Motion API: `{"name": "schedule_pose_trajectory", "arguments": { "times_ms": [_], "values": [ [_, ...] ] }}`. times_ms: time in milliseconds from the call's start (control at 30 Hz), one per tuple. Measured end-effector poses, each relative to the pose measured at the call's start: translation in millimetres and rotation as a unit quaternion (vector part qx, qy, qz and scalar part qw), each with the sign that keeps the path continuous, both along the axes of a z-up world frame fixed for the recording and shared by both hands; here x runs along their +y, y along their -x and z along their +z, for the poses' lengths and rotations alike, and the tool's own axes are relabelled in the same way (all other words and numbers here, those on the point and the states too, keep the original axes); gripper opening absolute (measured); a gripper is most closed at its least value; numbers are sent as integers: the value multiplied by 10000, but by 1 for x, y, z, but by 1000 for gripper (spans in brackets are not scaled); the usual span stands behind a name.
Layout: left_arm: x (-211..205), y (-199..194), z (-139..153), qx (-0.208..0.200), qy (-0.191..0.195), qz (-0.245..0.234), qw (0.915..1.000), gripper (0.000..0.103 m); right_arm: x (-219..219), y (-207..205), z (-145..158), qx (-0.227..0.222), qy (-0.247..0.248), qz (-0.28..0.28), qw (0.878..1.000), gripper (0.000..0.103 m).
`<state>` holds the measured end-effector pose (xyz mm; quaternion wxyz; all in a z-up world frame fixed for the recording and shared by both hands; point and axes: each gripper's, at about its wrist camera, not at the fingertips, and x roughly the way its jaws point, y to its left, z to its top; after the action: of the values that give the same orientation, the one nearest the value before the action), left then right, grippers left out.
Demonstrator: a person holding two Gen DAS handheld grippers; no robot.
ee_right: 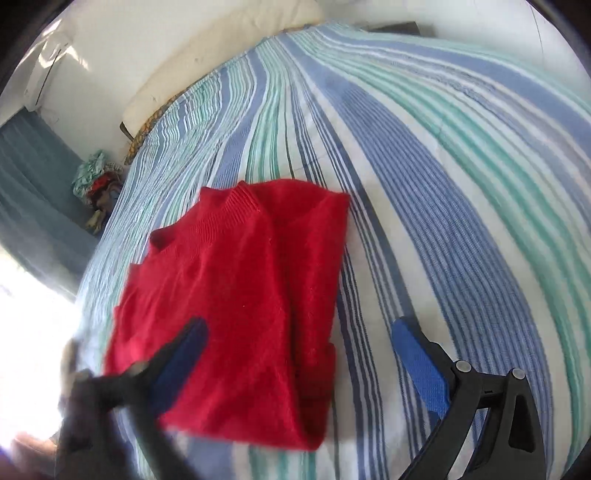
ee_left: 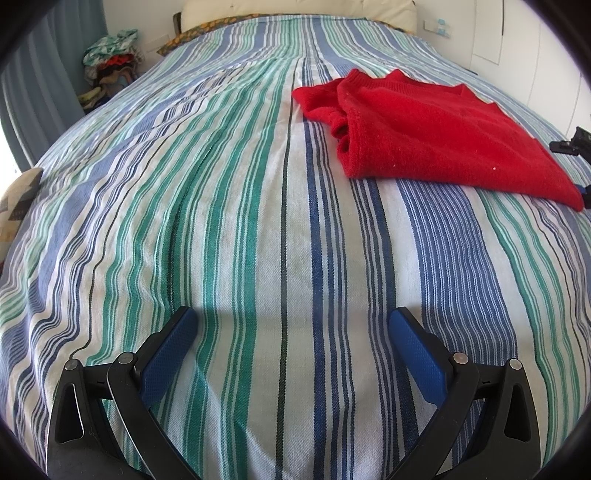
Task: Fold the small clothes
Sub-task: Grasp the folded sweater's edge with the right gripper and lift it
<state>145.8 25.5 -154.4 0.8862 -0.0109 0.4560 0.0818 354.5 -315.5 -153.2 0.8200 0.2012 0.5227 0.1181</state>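
Observation:
A red knit sweater lies folded into a rough rectangle on the striped bedspread, its ribbed edge toward the headboard. In the right wrist view the sweater is right under my right gripper, which is open and empty, its fingers spread over the sweater's near right part; the left finger is blurred. My left gripper is open and empty, low over bare bedspread, well to the left and short of the sweater. The right gripper's tip shows at the right edge of the left wrist view.
The bed fills both views, with a cream headboard at the far end. A heap of mixed clothes stands on the floor at the far left by a blue curtain. A patterned cushion lies at the left edge.

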Motion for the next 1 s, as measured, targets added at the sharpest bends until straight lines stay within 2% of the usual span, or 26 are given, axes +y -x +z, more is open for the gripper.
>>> {"name": "schedule_pose_trajectory", "arguments": {
  "times_ms": [33, 67, 133, 233, 333, 467, 567, 700, 733, 800, 833, 867, 967, 1000],
  "values": [
    [0, 0, 0, 0, 0, 0, 10000, 103, 5, -4, -9, 105, -154, -29, 9998, 85],
    [0, 0, 0, -2, 1, 0, 10000, 103, 10, -9, -16, 249, -312, -1, 9992, 57],
    [0, 0, 0, -2, 1, -1, 10000, 103, 23, -14, -24, 492, -304, 111, 9983, 13],
    [0, -1, 0, -6, 14, -7, 10000, 103, 39, -15, 0, 306, 31, 190, 9993, 12],
    [0, -3, 0, -1, 14, -10, 10000, 103, 66, -13, 48, -75, -25, 393, 9992, 12],
    [0, -5, 0, 9, 25, -11, 10000, 103, 142, -15, 100, -401, -173, 1109, 9929, 12],
    [0, -5, 0, 0, 37, -10, 10000, 103, 215, -14, 106, -382, -181, 1696, 9846, 12],
    [0, -5, 0, -2, 33, -7, 10000, 103, 301, -3, 80, -333, 203, 2257, 9734, 12],
    [0, -5, 0, -2, 33, -7, 10000, 103, 318, 0, 68, -258, 256, 2354, 9712, 18],
    [0, -5, 0, -3, 34, -7, 10000, 103, 345, 4, 42, 85, 125, 2658, 9639, 36],
    [0, -5, 0, -3, 35, -7, 10000, 103, 350, 6, 32, 318, -119, 2776, 9601, 58],
    [0, -5, 0, -3, 36, -6, 10000, 102, 352, 9, 27, 483, -432, 2827, 9570, 72],
    [0, -5, 0, 3, 26, -1, 10000, 102, 340, 13, 37, 511, -1642, 2901, 9414, 73],
    [0, -6, 0, 6, 21, 0, 10000, 103, 333, 11, 44, 452, -1896, 2866, 9380, 73]
  ]
}}
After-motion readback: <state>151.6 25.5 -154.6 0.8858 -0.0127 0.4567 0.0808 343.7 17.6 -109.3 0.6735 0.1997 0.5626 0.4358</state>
